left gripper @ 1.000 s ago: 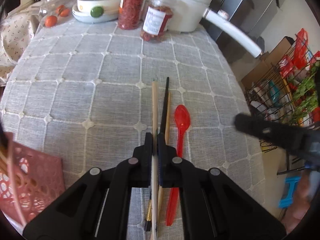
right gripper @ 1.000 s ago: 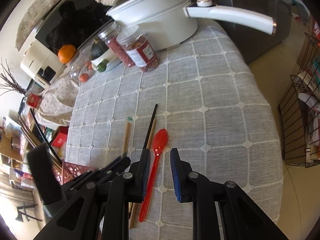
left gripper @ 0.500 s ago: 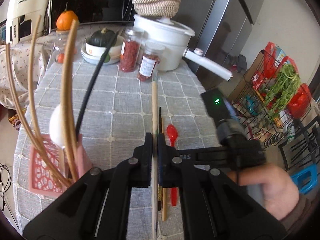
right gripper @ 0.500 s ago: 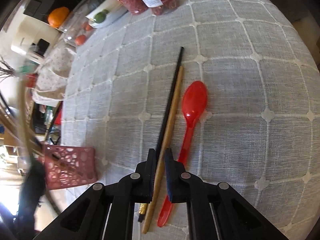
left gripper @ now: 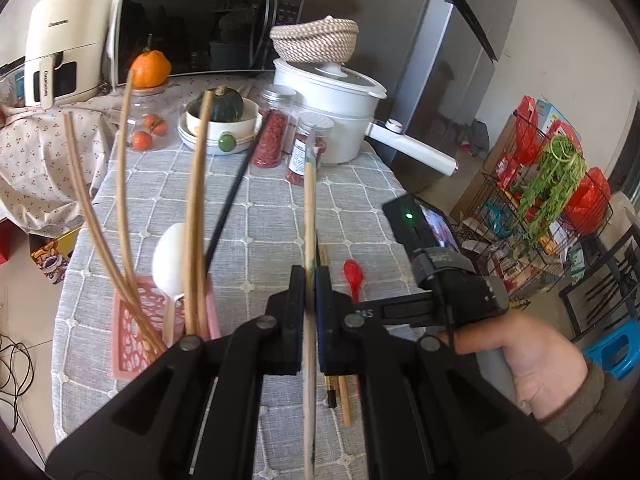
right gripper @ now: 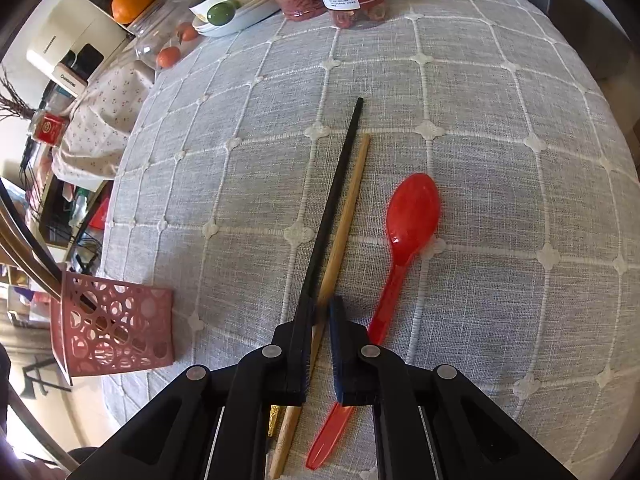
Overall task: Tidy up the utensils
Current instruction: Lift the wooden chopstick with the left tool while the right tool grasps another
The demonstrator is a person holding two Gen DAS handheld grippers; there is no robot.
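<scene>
My left gripper (left gripper: 310, 280) is shut on a pale wooden chopstick (left gripper: 308, 216) and holds it raised above the table. To its left stands the pink holder (left gripper: 132, 334) with several chopsticks and a white spoon (left gripper: 170, 258). My right gripper (right gripper: 320, 310) is down on the cloth, its jaws closed around a wooden chopstick (right gripper: 346, 212). A black chopstick (right gripper: 334, 196) lies against the left finger. A red spoon (right gripper: 406, 232) lies just right of the gripper. The right gripper also shows in the left wrist view (left gripper: 440, 280).
The pink holder (right gripper: 112, 320) stands at the left in the right wrist view. At the back of the table are spice jars (left gripper: 272, 136), a white pot (left gripper: 332, 112) with a long handle, and a bowl with a squash (left gripper: 220, 120). A wire rack (left gripper: 540, 208) stands right of the table.
My left gripper rose from the table with the pale chopstick and moved toward the pink holder. My right gripper came down and closed on the wooden chopstick.
</scene>
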